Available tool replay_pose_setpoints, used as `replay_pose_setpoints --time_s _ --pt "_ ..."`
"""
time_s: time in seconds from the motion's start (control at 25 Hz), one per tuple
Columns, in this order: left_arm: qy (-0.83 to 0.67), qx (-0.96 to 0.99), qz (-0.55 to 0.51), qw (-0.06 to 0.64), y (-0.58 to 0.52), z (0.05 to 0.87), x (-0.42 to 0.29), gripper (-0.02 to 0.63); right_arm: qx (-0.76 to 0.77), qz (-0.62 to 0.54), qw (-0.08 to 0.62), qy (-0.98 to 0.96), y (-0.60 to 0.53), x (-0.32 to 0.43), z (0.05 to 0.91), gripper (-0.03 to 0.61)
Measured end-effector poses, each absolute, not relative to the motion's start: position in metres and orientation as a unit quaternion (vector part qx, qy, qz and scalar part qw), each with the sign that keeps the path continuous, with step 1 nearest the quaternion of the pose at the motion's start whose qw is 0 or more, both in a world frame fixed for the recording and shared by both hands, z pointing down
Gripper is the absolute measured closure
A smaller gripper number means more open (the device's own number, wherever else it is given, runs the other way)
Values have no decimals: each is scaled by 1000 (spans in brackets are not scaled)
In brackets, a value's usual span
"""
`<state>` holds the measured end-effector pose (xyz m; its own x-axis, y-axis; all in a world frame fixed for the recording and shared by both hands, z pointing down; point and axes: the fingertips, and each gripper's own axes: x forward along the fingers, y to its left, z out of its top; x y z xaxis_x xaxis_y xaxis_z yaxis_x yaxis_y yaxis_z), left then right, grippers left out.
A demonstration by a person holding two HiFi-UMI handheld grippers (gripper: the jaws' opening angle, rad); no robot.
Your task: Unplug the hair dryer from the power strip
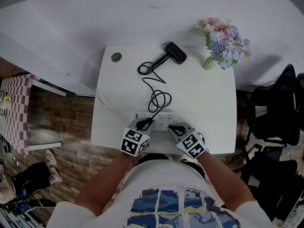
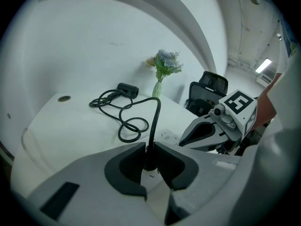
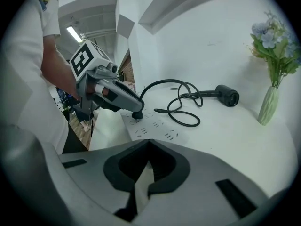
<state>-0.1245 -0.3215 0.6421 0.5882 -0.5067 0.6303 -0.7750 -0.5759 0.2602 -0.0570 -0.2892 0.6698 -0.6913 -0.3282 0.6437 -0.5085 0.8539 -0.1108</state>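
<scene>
A black hair dryer (image 1: 175, 52) lies at the back of the white table (image 1: 209, 99). Its black cord (image 1: 159, 99) loops forward to a plug (image 2: 149, 160) seated in the white power strip (image 1: 161, 118) near the front edge. My left gripper (image 1: 144, 124) is shut on that plug, pads pressing both of its sides, and the cord rises between the jaws. Just to its right, my right gripper (image 1: 174, 127) is shut, its tips meeting on the strip's top (image 3: 155, 128) with nothing between them. In the right gripper view the left gripper (image 3: 134, 111) sits on the plug (image 3: 137, 116).
A vase of pastel flowers (image 1: 223, 44) stands at the table's back right corner. A small round disc (image 1: 116, 57) sits at the back left. A black office chair (image 1: 275, 108) is right of the table. A white wall runs behind; wood floor lies to the left.
</scene>
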Motion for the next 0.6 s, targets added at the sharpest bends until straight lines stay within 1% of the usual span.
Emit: replay_pose_setpoints --time_s 0.32,0.4,0.52,0.6 --pt "-387 849 220 285 -330 633 -128 566 228 147 329 -904 -289 -58 671 584" --pt "-400 852 196 276 -343 616 -132 566 225 150 333 -903 -289 -58 671 584" --pt "-401 862 192 243 -366 589 -133 566 228 141 341 -901 -291 -57 671 584" --pt "-393 869 191 234 -372 581 -133 566 230 146 338 -901 -290 -58 672 584"
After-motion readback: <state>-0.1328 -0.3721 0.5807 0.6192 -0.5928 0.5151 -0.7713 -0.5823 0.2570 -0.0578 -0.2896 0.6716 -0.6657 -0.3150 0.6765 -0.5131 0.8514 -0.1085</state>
